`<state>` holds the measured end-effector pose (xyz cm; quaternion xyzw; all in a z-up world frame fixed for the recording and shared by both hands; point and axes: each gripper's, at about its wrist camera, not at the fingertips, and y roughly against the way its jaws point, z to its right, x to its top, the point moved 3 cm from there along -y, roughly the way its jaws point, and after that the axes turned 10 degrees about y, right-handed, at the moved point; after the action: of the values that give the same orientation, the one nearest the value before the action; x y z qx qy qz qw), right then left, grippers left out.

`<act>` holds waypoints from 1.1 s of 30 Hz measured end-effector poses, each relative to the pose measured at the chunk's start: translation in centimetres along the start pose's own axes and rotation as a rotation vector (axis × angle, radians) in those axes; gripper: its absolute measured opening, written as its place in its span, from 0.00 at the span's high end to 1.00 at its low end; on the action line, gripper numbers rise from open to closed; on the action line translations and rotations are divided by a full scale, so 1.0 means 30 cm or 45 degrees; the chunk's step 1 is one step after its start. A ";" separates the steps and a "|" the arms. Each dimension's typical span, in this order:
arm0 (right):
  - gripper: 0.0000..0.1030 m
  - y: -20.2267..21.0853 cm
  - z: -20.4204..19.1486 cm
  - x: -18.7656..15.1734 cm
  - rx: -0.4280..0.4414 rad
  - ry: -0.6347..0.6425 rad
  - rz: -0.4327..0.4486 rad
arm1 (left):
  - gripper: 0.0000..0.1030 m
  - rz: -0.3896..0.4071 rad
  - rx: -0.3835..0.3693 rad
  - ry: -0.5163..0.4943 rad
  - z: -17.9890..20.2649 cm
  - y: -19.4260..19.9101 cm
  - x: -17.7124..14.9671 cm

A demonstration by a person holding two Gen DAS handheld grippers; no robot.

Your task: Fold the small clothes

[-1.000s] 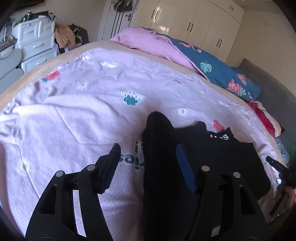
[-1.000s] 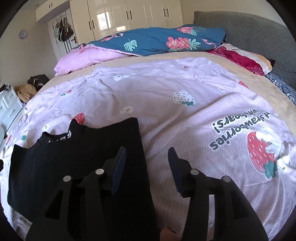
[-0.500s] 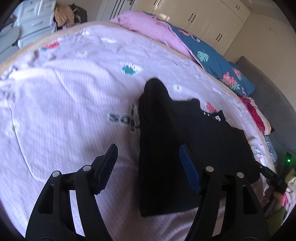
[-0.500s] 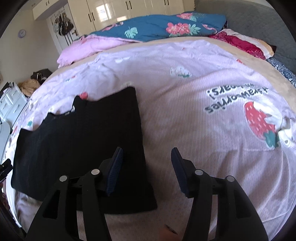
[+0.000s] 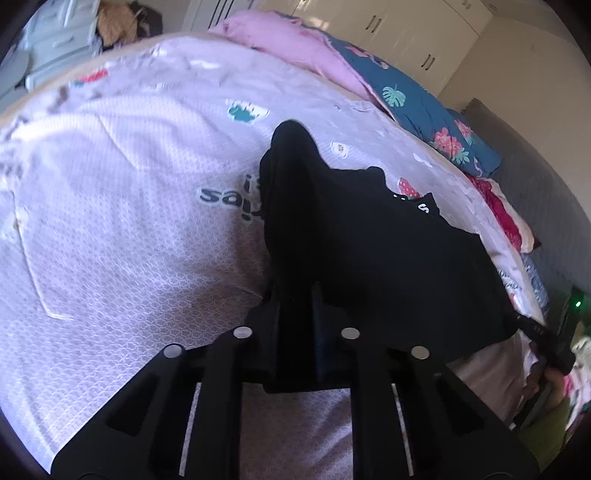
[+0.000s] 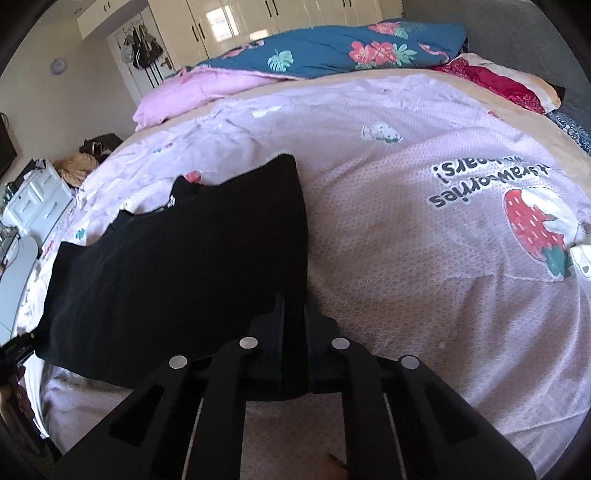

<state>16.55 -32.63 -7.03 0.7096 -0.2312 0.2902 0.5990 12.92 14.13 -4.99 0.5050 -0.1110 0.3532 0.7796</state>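
Pinched between the closing jaws of the left gripper (image 5: 295, 317) is the near left corner of a black knit garment with white lettering at the neck (image 5: 369, 236); the dark fabric fills the narrow gap between the pads. Fully closed on the opposite near corner of the same garment (image 6: 177, 258) is the right gripper (image 6: 293, 325), with cloth seen between its two fingers. The garment is spread flat near the front edge of a pale pink bedcover printed with strawberries and dark lettering (image 6: 406, 229), its neck turned away from the grippers. Beyond the bedcover, a teal floral quilt (image 6: 332, 51) and a pink duvet (image 6: 192, 92) are heaped along the far side of the bed, in front of cream wardrobe doors (image 6: 240, 22).
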 end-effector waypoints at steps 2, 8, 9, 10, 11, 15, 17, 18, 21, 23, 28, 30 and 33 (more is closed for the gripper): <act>0.94 0.026 0.002 -0.002 -0.014 -0.004 0.030 | 0.96 0.019 0.013 -0.021 0.007 0.020 0.000; 0.93 0.003 0.009 -0.023 -0.066 0.001 -0.023 | 0.96 -0.038 0.072 -0.028 -0.019 -0.002 -0.028; 0.93 -0.003 0.007 -0.028 -0.082 0.007 -0.033 | 0.96 -0.044 0.072 -0.020 -0.024 -0.005 -0.029; 0.93 -0.006 0.003 -0.028 -0.095 0.018 -0.035 | 0.95 -0.042 0.075 -0.017 -0.026 -0.003 -0.030; 0.92 -0.001 -0.002 -0.028 -0.121 0.033 -0.030 | 0.94 -0.037 0.085 -0.026 -0.024 0.002 -0.030; 0.88 0.002 -0.012 -0.034 -0.192 0.074 -0.023 | 0.90 -0.024 0.131 -0.063 -0.013 0.010 -0.041; 0.88 0.005 -0.011 -0.037 -0.191 0.071 -0.018 | 0.86 -0.021 0.150 -0.069 -0.013 0.012 -0.047; 0.85 0.009 -0.009 -0.039 -0.191 0.065 -0.012 | 0.86 -0.020 0.157 -0.072 -0.014 0.015 -0.048; 0.82 0.020 -0.006 -0.046 -0.199 0.060 0.003 | 0.86 -0.015 0.168 -0.083 -0.009 0.025 -0.051; 0.78 0.026 -0.005 -0.049 -0.203 0.059 0.012 | 0.86 -0.012 0.176 -0.091 -0.005 0.029 -0.054; 0.63 0.048 -0.013 -0.058 -0.202 0.055 0.035 | 0.82 -0.009 0.188 -0.096 -0.004 0.038 -0.063; 0.52 0.058 -0.018 -0.062 -0.201 0.053 0.047 | 0.80 -0.006 0.192 -0.093 -0.005 0.041 -0.064; 0.41 0.074 -0.021 -0.066 -0.206 0.054 0.065 | 0.77 -0.005 0.194 -0.093 -0.004 0.045 -0.066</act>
<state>13.52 -32.43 -6.75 0.6463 -0.2592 0.3008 0.6516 10.56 13.69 -5.12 0.5757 -0.1113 0.3404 0.7351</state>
